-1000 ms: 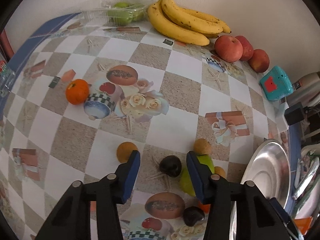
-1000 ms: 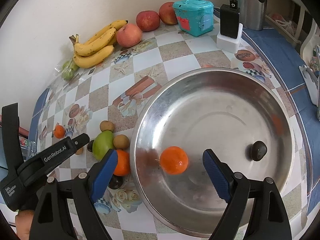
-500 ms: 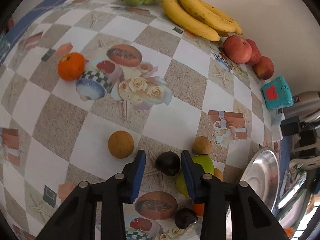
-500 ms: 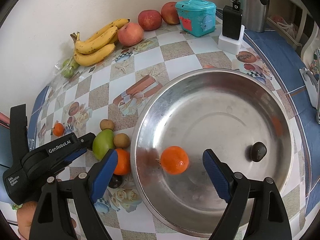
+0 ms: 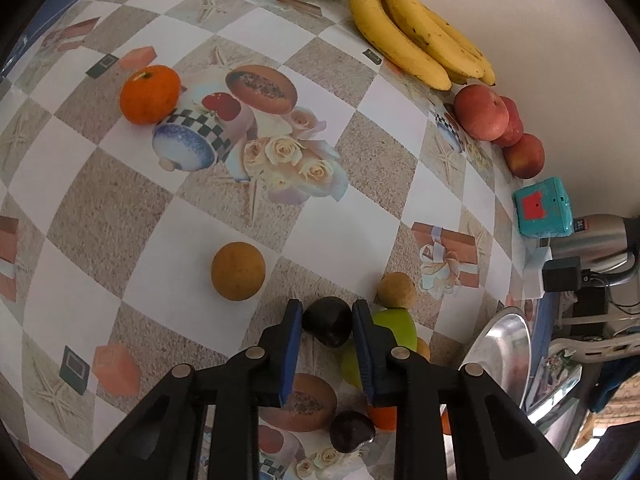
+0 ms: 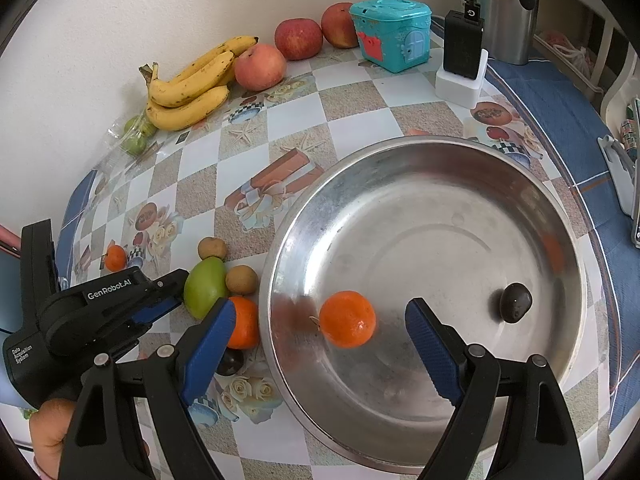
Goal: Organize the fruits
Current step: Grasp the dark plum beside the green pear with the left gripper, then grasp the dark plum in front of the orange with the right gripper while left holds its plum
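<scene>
My left gripper (image 5: 326, 309) is shut on a small dark fruit (image 5: 327, 323) lying on the checked tablecloth; both blue pads press its sides. A green fruit (image 5: 394, 326) and a tan round fruit (image 5: 397, 290) lie just to its right, and another tan fruit (image 5: 238, 271) to its left. My right gripper (image 6: 320, 309) hangs open above the steel bowl (image 6: 400, 148). In the bowl lie an orange (image 6: 347, 319) and a dark fruit (image 6: 515, 302). In the right wrist view the left gripper (image 6: 176, 290) is beside the green fruit (image 6: 205, 286).
Beside the bowl lie an orange (image 6: 242, 322) and a second dark fruit (image 6: 230, 362). Another orange (image 5: 149, 94) sits far left. Bananas (image 6: 188, 84), apples (image 6: 298, 38), a teal box (image 6: 394, 32), a charger (image 6: 463, 46) and bagged green fruit (image 6: 136, 136) line the wall.
The left gripper's jaws narrowed from wide apart until they clamped the dark fruit, and the view rolled and dipped toward the table. The right gripper and the bowl's fruit stayed put.
</scene>
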A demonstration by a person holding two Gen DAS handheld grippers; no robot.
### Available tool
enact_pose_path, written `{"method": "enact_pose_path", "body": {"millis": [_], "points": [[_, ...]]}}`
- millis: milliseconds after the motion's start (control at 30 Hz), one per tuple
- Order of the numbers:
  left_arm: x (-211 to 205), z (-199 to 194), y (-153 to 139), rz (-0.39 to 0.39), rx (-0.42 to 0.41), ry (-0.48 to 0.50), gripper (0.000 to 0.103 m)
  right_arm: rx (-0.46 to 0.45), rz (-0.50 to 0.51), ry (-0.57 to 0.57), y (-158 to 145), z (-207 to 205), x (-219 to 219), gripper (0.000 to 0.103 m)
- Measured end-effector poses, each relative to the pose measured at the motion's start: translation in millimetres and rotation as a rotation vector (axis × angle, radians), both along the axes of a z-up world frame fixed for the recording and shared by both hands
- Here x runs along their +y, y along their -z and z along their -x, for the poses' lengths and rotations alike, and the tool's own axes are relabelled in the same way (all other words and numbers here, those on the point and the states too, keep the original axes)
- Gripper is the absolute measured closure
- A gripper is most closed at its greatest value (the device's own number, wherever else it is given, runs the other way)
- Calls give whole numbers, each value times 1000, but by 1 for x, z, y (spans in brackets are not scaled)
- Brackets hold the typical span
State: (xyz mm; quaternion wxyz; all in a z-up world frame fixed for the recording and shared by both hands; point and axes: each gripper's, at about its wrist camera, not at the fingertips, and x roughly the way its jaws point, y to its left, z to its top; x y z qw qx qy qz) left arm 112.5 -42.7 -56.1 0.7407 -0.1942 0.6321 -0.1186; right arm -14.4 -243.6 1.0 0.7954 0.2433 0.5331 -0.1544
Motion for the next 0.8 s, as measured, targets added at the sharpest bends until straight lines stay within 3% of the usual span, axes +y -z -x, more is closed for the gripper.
{"method": "enact_pose_path", "body": {"millis": [167, 567, 800], "points": [[4, 0, -4, -8, 6, -20, 77, 3, -3, -2, 1, 0, -1, 16], [29, -2, -42, -64, -95, -68, 77, -38, -16, -75, -1, -9, 17, 17], [35, 0, -63, -154, -162, -32, 77, -79, -66, -134, -4, -15, 36, 34]]}}
